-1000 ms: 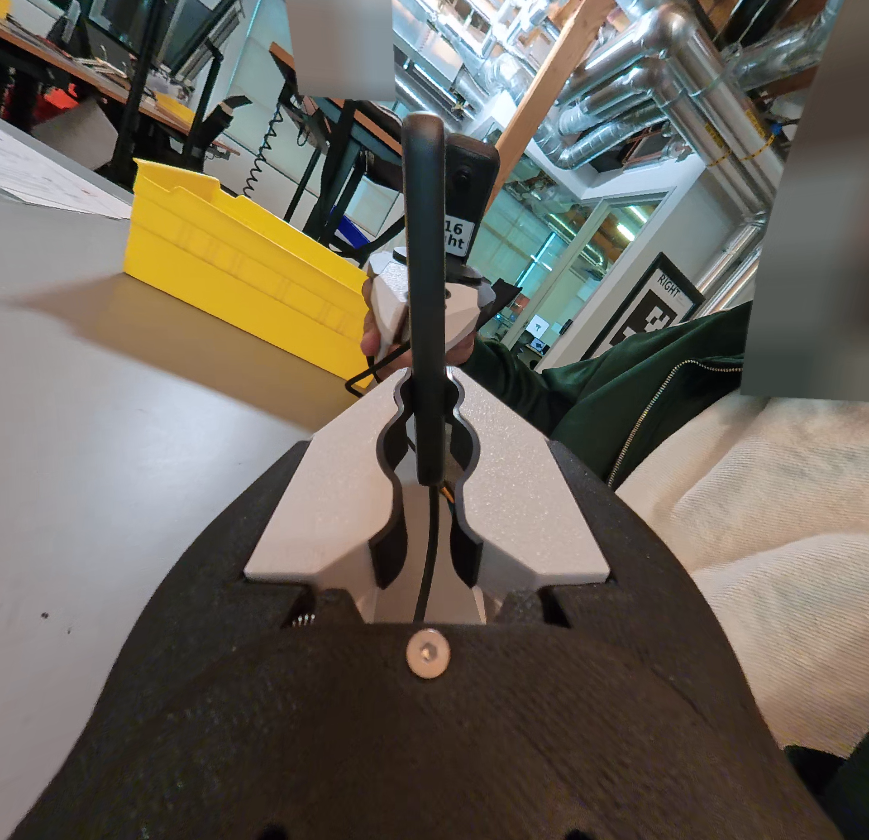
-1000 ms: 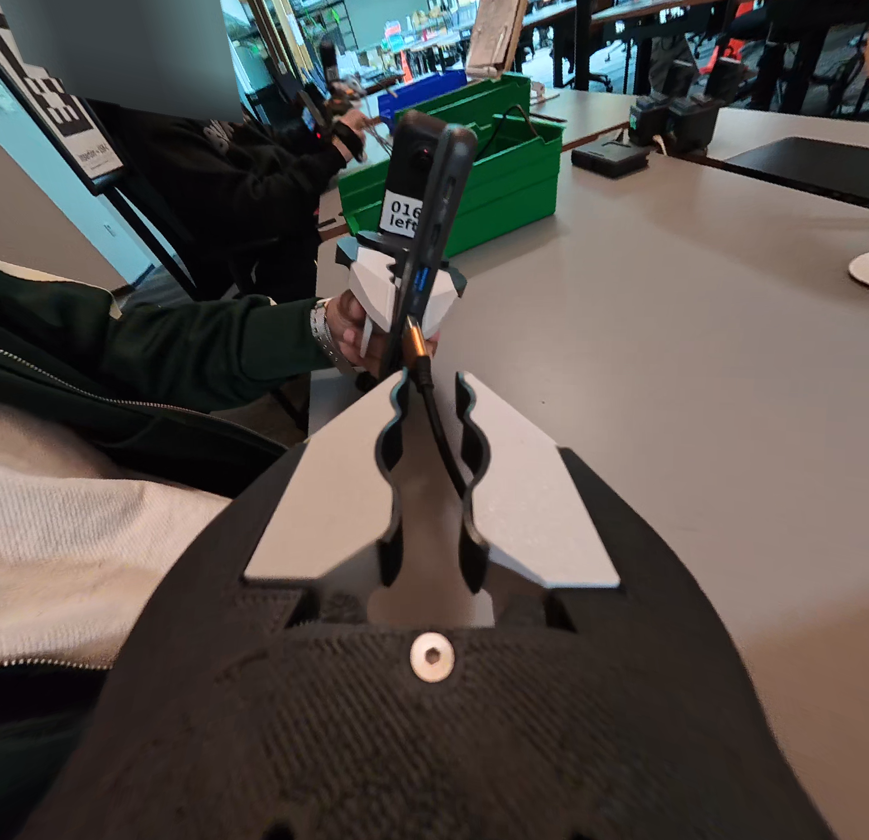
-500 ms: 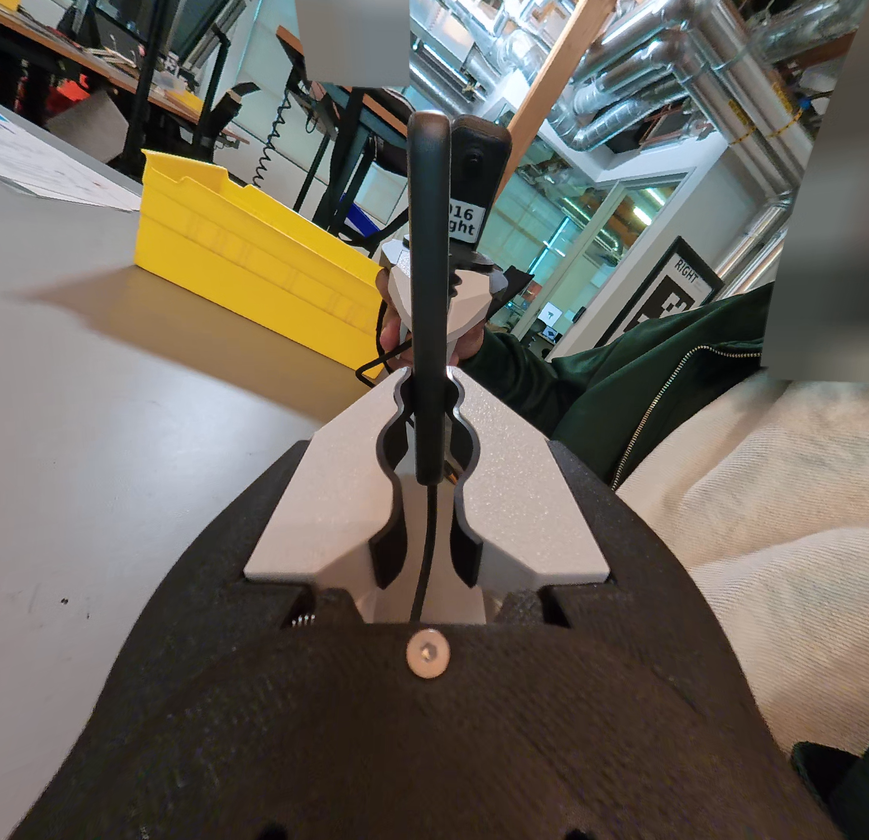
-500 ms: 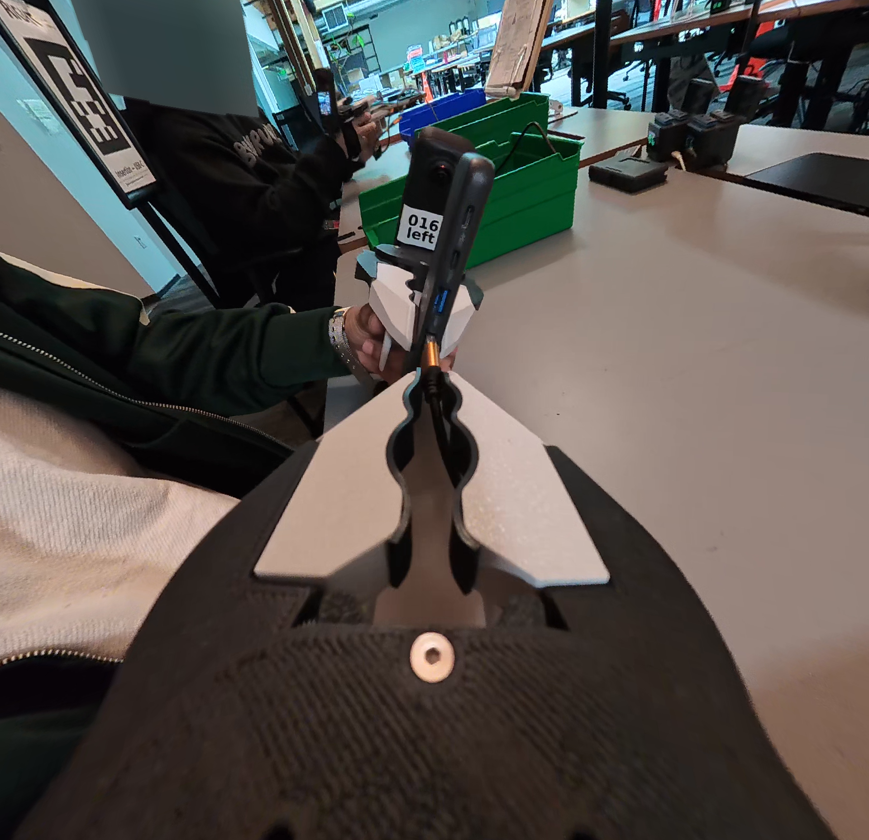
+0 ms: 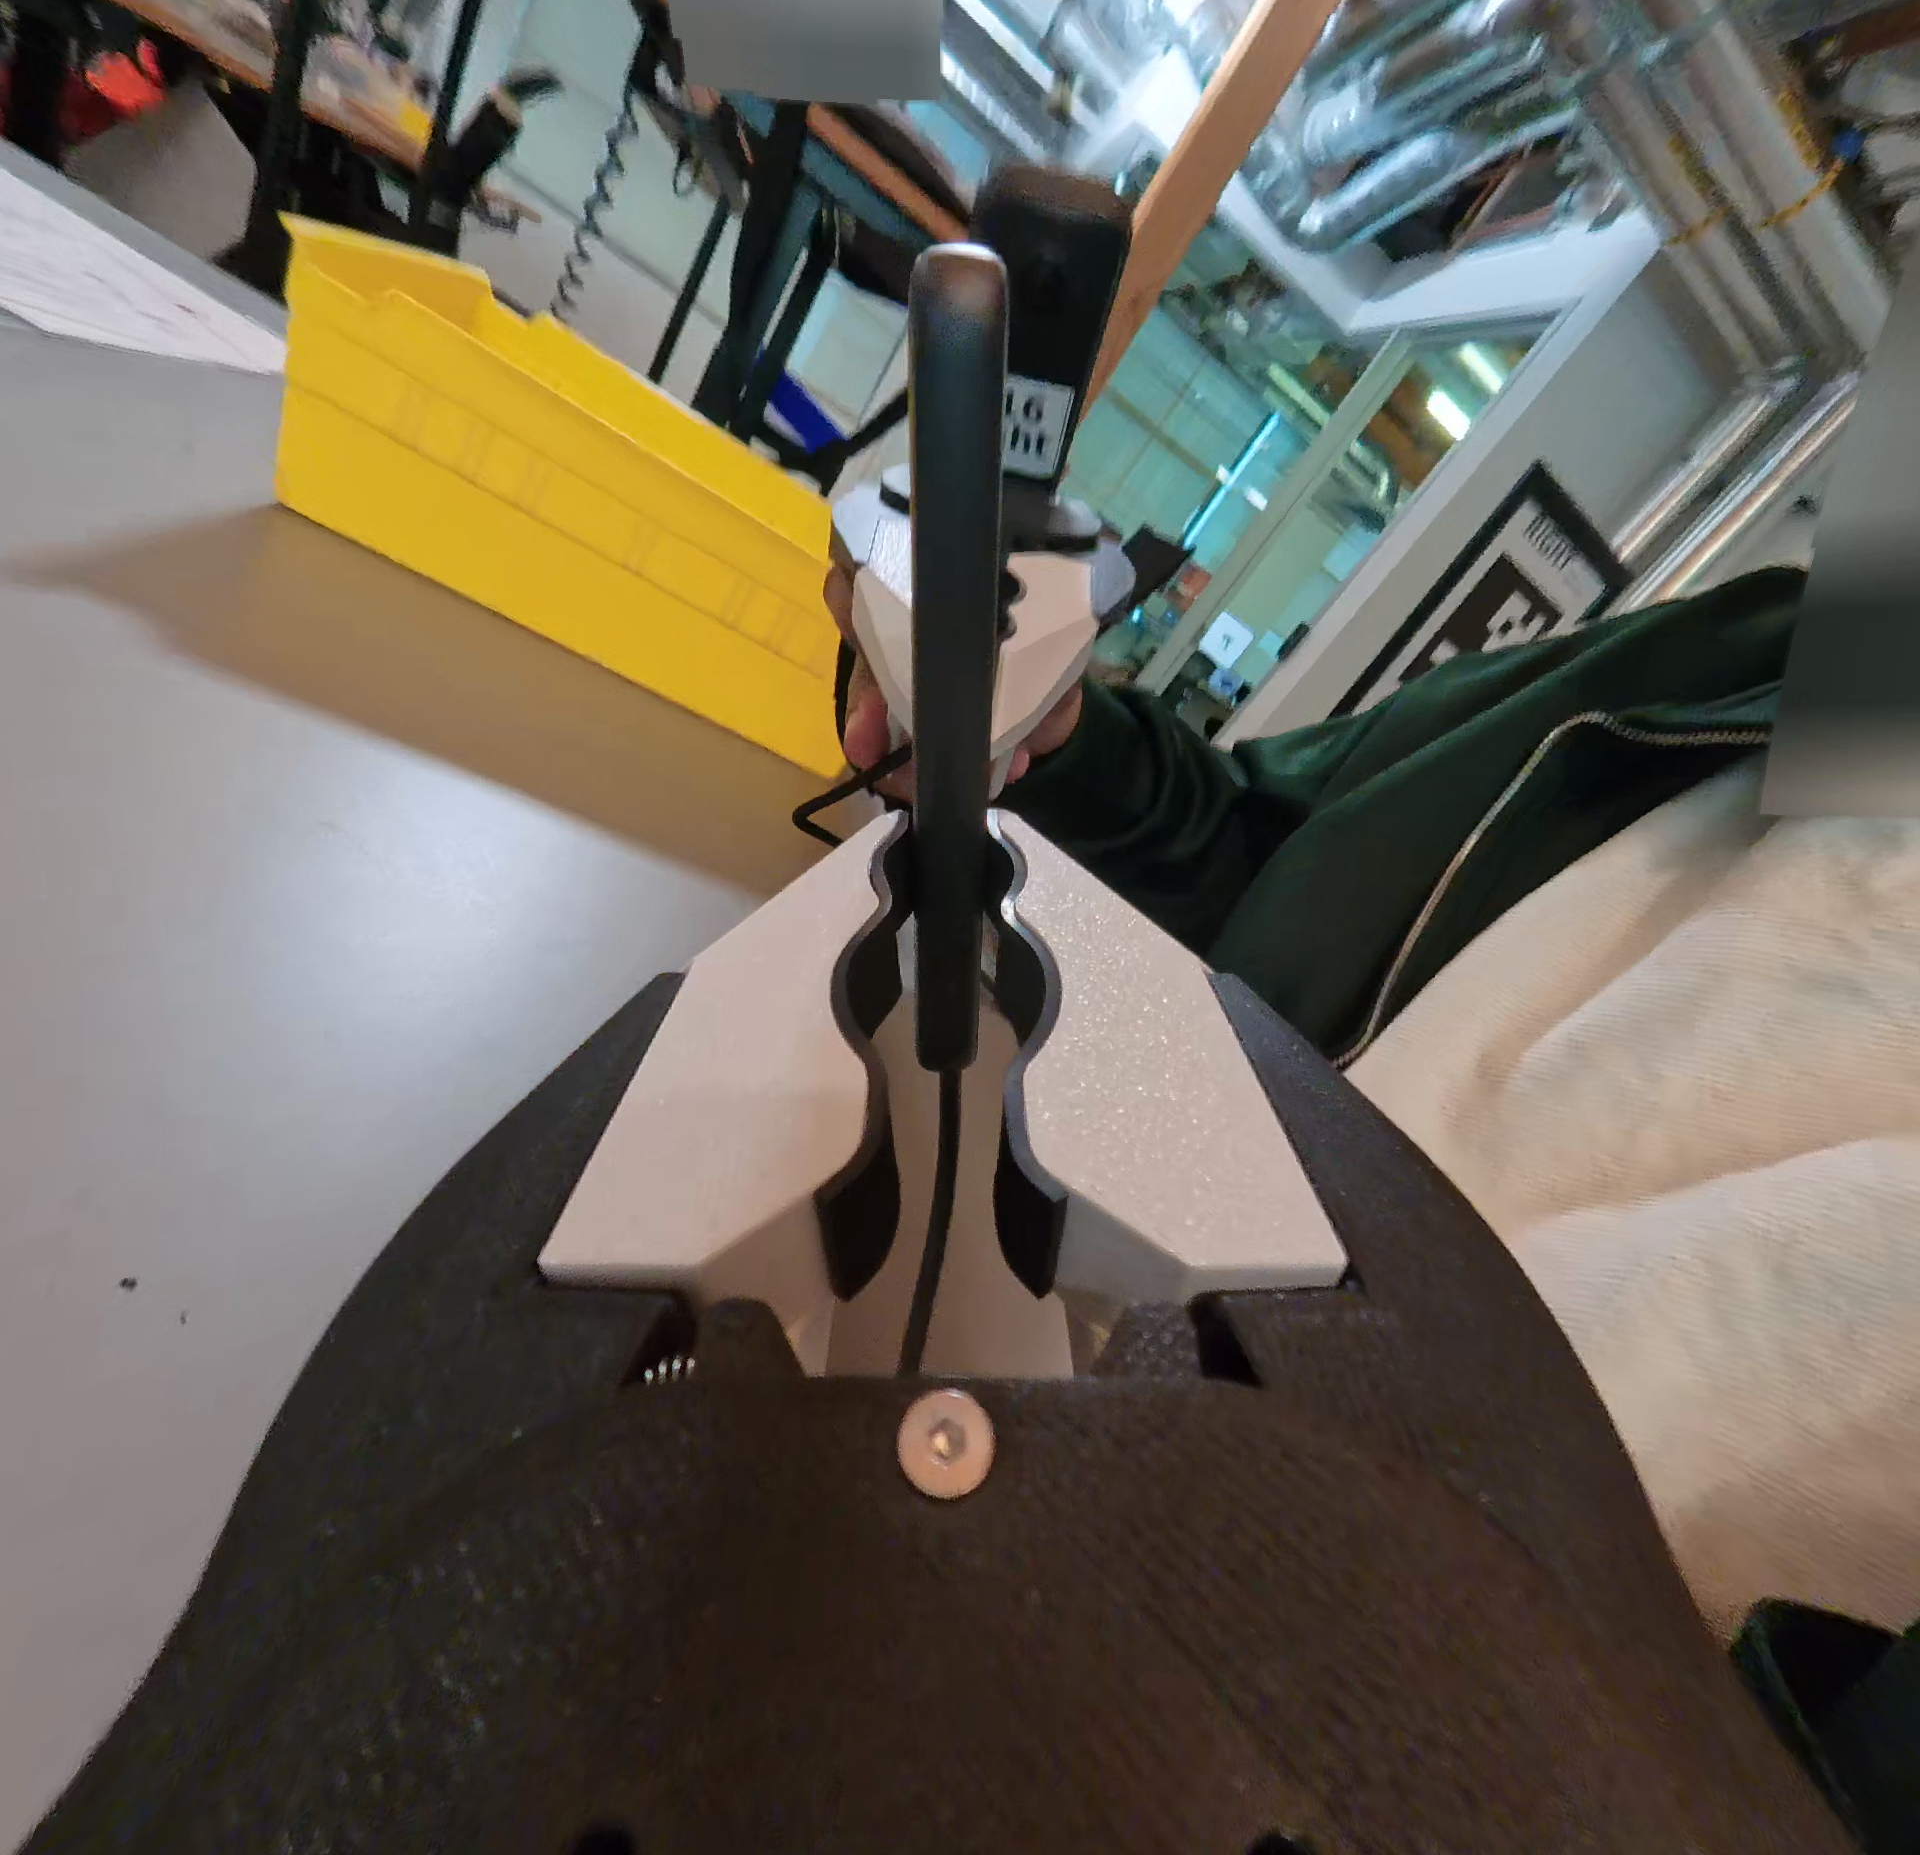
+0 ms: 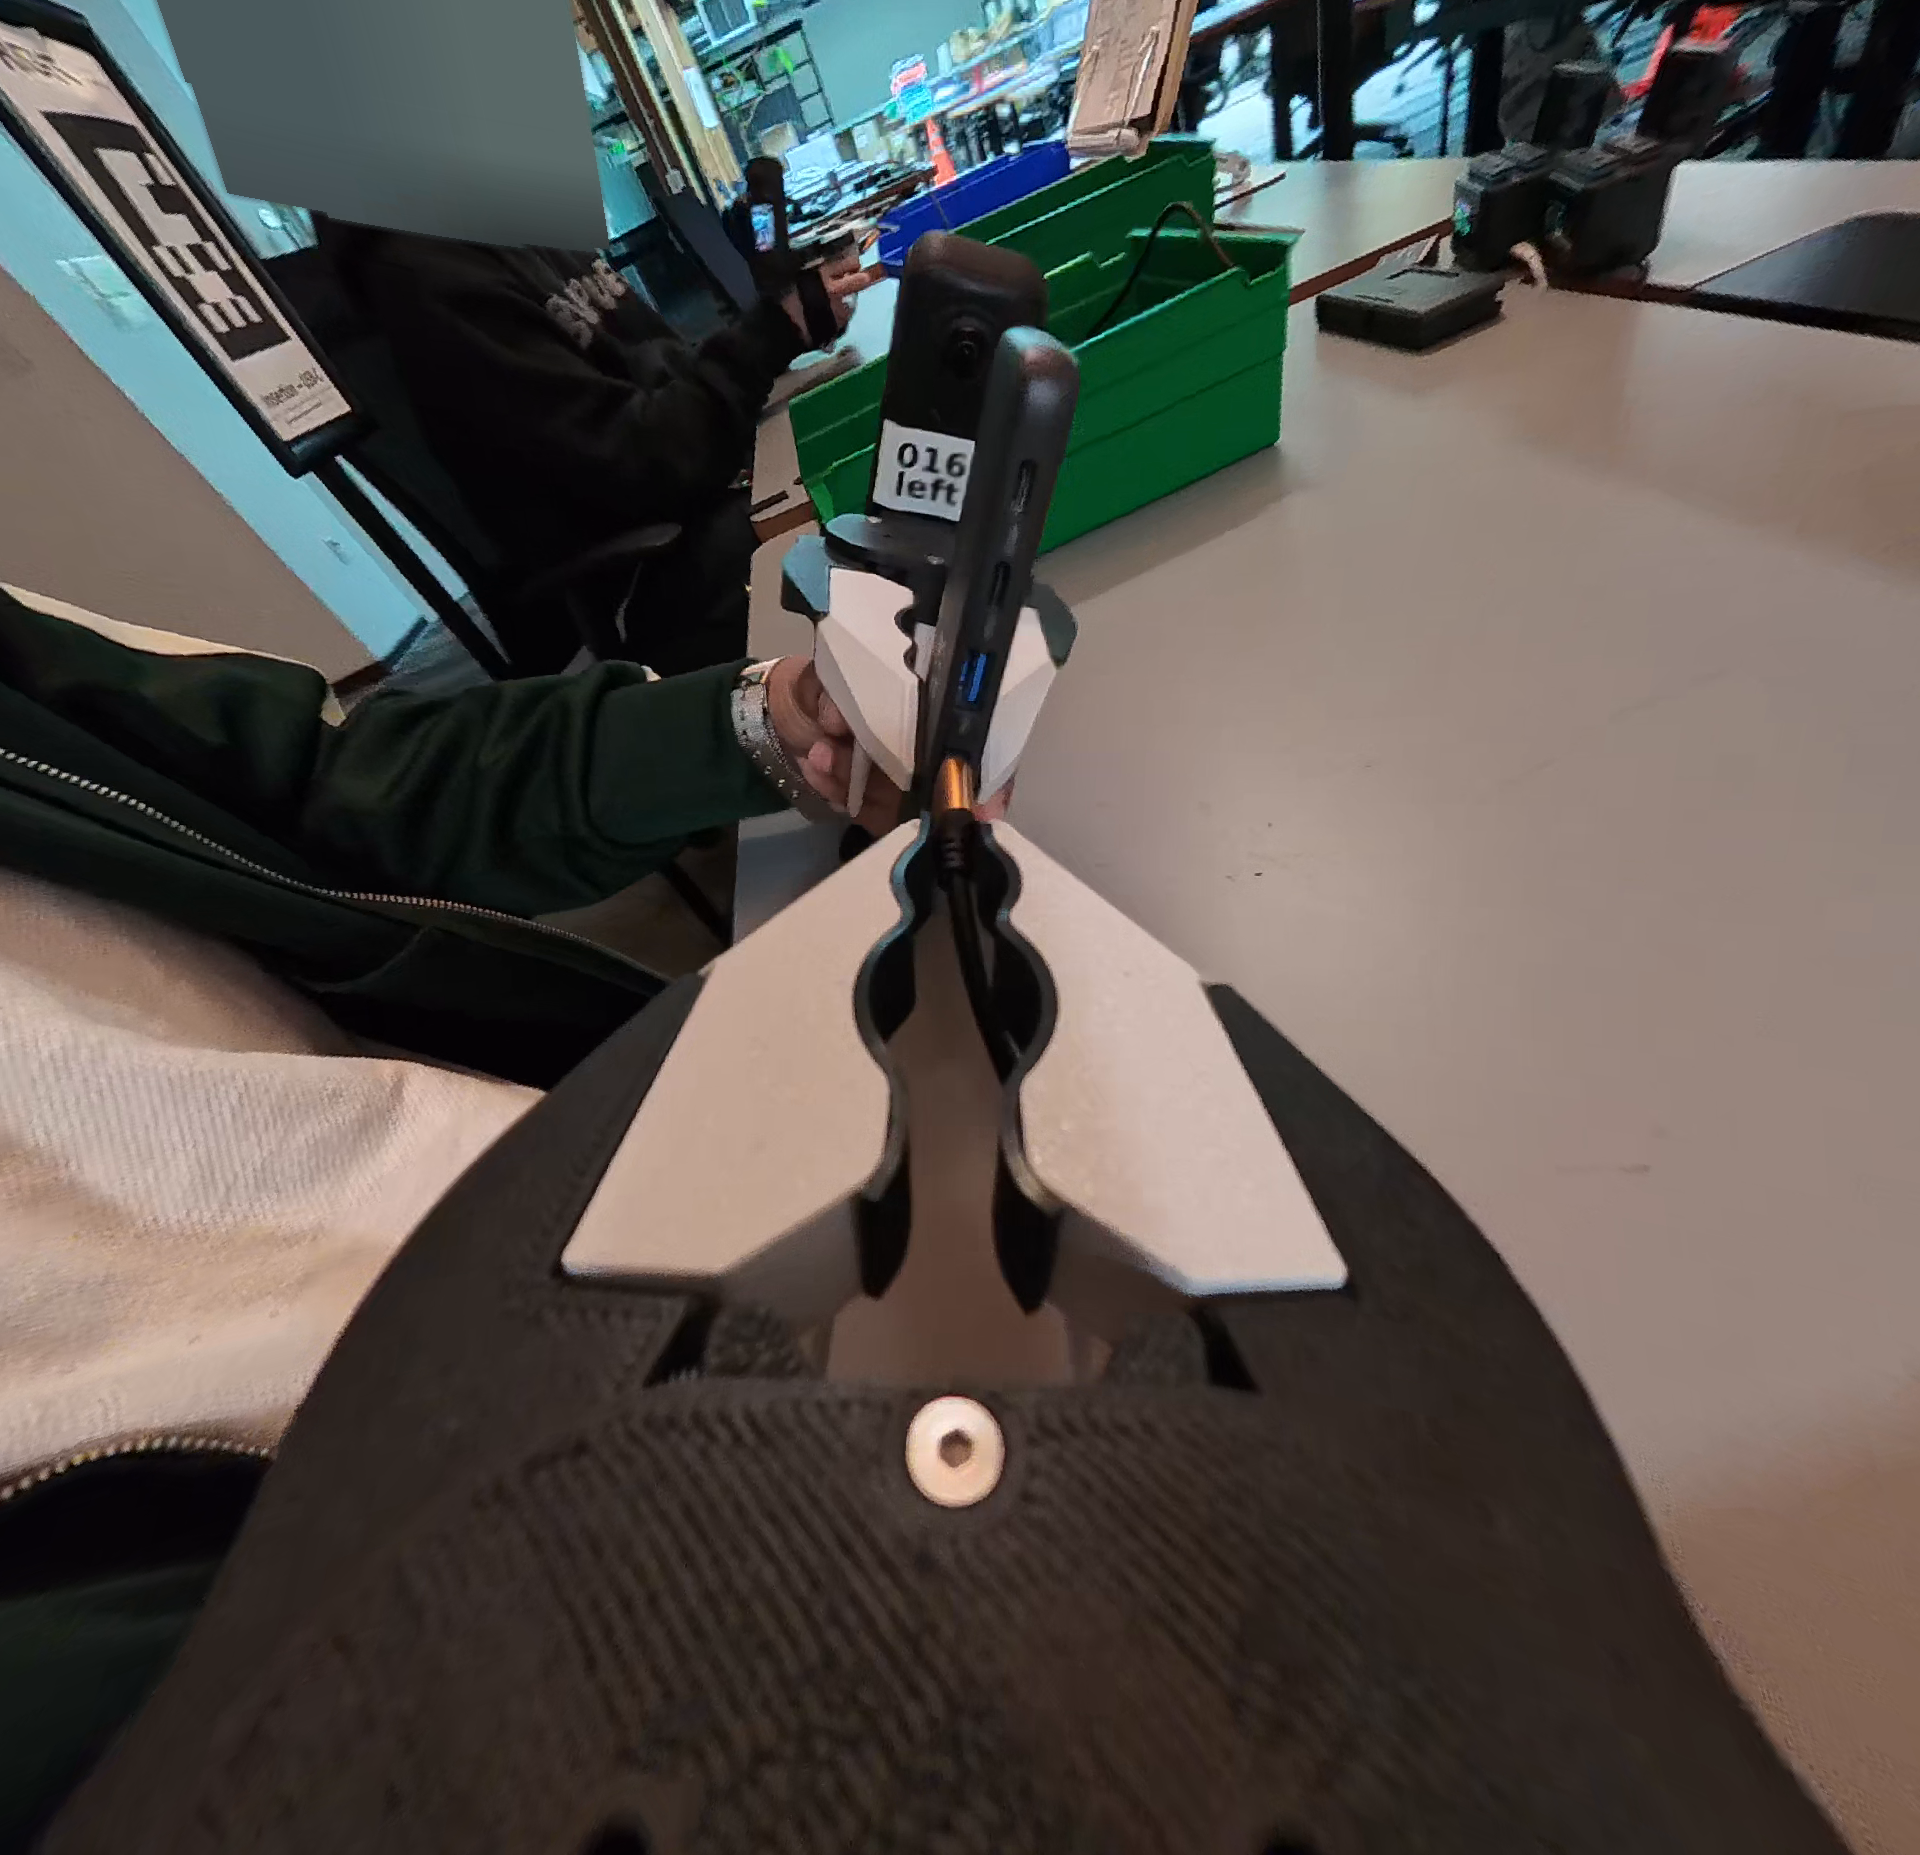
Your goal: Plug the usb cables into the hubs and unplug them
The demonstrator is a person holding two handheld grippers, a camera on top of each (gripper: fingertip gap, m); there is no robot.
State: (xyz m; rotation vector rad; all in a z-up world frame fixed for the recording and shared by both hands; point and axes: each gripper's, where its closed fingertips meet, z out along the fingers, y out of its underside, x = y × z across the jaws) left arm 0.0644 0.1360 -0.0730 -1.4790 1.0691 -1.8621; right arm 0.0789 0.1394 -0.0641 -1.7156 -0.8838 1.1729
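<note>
In the left wrist view my left gripper is shut on a slim black USB hub, which stands upright between the fingers with its own thin lead running back between them. In the right wrist view the hub shows edge-on with several ports. My right gripper is shut on the black USB cable just behind its copper-coloured plug. The plug meets the hub's lower end; I cannot tell how deep it sits. The two grippers face each other, almost touching, above the grey table.
A yellow bin stands on the table behind the grippers in the left wrist view. A green bin and black devices sit at the far side in the right wrist view. A person in dark clothes sits beyond it.
My right gripper, open around the cable a second ago, has shut on it just behind the plug and moved up close to the hub. My left gripper keeps hold of the hub.
</note>
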